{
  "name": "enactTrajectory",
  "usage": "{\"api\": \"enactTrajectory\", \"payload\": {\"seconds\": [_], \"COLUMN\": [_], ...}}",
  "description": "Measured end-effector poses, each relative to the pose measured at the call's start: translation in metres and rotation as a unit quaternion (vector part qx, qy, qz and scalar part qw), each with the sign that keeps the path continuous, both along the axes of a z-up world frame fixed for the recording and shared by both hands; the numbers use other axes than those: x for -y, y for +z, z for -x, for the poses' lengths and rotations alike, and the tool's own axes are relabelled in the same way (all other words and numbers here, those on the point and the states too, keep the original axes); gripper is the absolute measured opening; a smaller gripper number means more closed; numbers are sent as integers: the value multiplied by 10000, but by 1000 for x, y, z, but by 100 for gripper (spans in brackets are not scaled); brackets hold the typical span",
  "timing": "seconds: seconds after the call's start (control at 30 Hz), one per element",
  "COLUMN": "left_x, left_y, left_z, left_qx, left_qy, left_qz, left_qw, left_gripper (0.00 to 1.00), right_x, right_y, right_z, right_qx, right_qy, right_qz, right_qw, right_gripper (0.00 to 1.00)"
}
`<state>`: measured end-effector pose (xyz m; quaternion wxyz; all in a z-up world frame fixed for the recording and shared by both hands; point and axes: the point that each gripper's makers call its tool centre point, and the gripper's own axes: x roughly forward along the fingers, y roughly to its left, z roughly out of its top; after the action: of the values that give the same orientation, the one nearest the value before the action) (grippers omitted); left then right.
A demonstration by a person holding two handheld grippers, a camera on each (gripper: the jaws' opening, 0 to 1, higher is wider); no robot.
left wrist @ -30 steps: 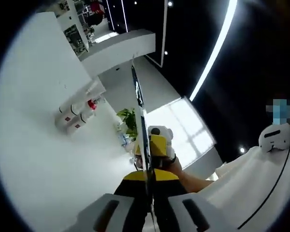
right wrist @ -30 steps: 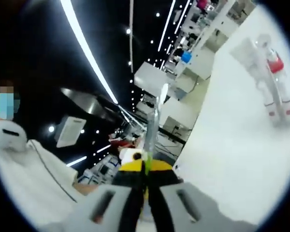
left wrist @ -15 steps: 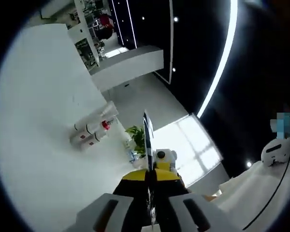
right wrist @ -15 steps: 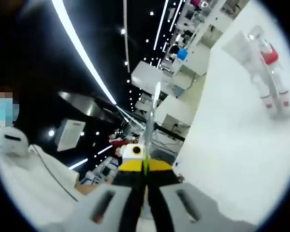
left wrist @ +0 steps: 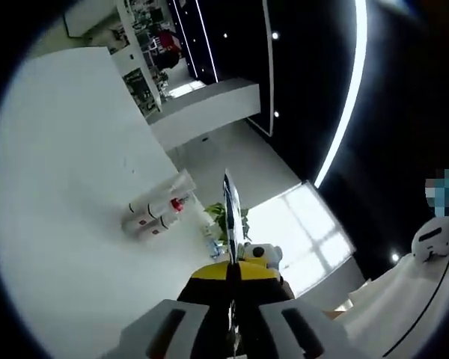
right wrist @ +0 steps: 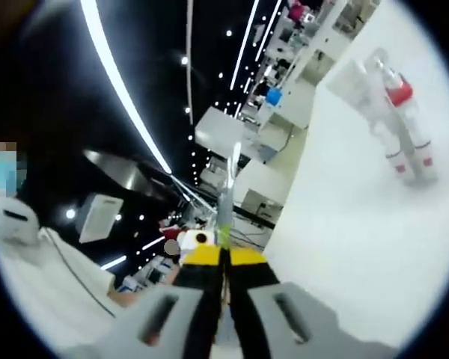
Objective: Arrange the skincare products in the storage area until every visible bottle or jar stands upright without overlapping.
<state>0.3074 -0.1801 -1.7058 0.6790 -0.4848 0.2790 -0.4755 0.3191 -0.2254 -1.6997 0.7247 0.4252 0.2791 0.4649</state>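
- Bottles [left wrist: 156,215] sit as a tight cluster on the white table [left wrist: 60,187] in the left gripper view, left of and beyond the gripper's tip; two white ones with red marks near their bases lie side by side, touching, and one with a red cap and a paler one lie against them.
- Left gripper [left wrist: 230,224] has its dark jaws pressed flat together into one thin blade, with nothing between them; it is well apart from the bottles.
- Right gripper [right wrist: 224,202] likewise has its jaws closed edge to edge, gripping nothing, with a yellow band showing at their root.
- In the right gripper view the same bottles [right wrist: 389,112] are at far right on the table [right wrist: 359,247], packed against each other; whether they stand or lie I cannot tell from the tilted views.
- A person in a white garment [right wrist: 37,284] is at the left of the right gripper view, and at the right of the left gripper view [left wrist: 411,299].
- A green plant [left wrist: 218,217] shows just past the table edge near the left gripper, before a bright window [left wrist: 303,235].
- Long ceiling light strips [right wrist: 123,90] cross the dark ceiling, with shelving [right wrist: 307,45] in the far background.
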Motion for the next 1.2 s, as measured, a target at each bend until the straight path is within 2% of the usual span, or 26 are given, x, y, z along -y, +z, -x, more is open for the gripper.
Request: {"api": "enactTrajectory", "payload": {"seconds": [0.07,0.27,0.4,0.57,0.63,0.87,1.0,1.07,1.2], "left_x": [0,-10,-7,-3,-3,-8,-8,-8,-8], "left_y": [-1,-3,-7,-18,-28,-33,-45,-50,-62], "left_z": [-2,-15,-17,-28,-37,-56,-71,-79,-96], "left_qx": [-8,-66,-134,-226,-233,-325,-429,-527,-584], "left_qy": [27,208,139,221,258,295,415,452,457], "left_qz": [30,85,37,-223,-508,-591,-708,-687,-887], "left_qw": [10000,9997,9998,9993,9981,9973,9957,9952,9933], "left_gripper": [1,1,1,3,4,4,2,2,2], "right_x": [0,9,10,13,17,28,27,27,27], "right_y": [0,-6,-14,-24,-26,-38,-49,-55,-69], "right_z": [-3,-7,-13,-26,-34,-53,-65,-73,-88], "right_qx": [-133,-197,-70,-123,-162,-289,-404,-463,-516], "right_qy": [-62,-146,-227,-554,-734,-997,-1105,-1169,-1274], "right_qz": [-117,-71,190,281,264,296,326,376,674], "right_qw": [9998,9997,9995,9980,9968,9942,9925,9913,9882], "right_gripper": [1,0,0,0,0,0,0,0,0]}}
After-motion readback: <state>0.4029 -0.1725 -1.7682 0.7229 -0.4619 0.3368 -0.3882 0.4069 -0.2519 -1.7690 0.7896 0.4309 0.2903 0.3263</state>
